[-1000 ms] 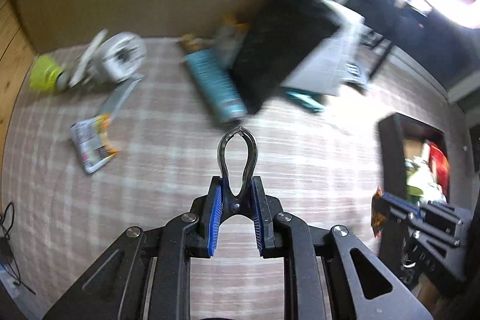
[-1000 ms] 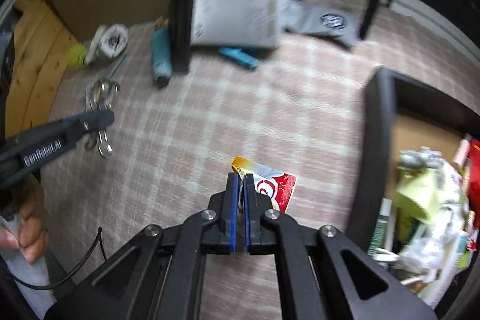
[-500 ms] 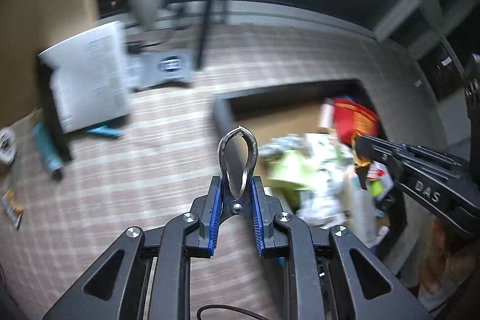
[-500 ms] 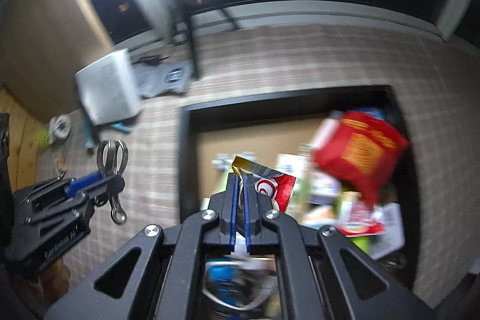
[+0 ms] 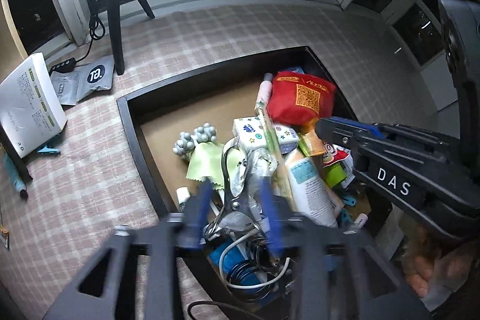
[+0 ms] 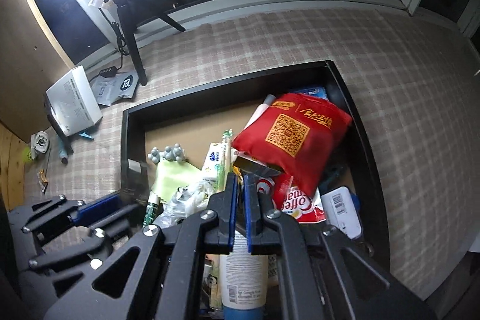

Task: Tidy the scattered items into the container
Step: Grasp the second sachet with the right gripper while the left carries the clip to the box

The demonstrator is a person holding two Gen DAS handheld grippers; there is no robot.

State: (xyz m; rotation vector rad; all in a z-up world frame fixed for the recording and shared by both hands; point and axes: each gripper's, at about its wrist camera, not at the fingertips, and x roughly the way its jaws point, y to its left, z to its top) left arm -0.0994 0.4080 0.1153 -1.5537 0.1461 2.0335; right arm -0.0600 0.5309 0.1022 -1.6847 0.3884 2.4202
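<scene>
Lying between the spread fingers of the left claw (image 5: 235,210), touching neither, the metal clip (image 5: 232,194) points its loop away, long axis along the fingers, above the container (image 5: 136,134) near edge. The right claw (image 6: 239,201) grips the sachet (image 6: 258,170), nearly closed.

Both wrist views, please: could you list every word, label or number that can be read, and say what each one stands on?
"DAS": white letters on the right gripper body.
"offee", partly hidden: red-and-white sachet.
"Vinda", small and uncertain: tissue pack.
"ta." or "13.", unclear: grey pouch on the rug.
QR code and gold characters, unreadable: red bag.
Print too small: white box, white bottle.
</scene>
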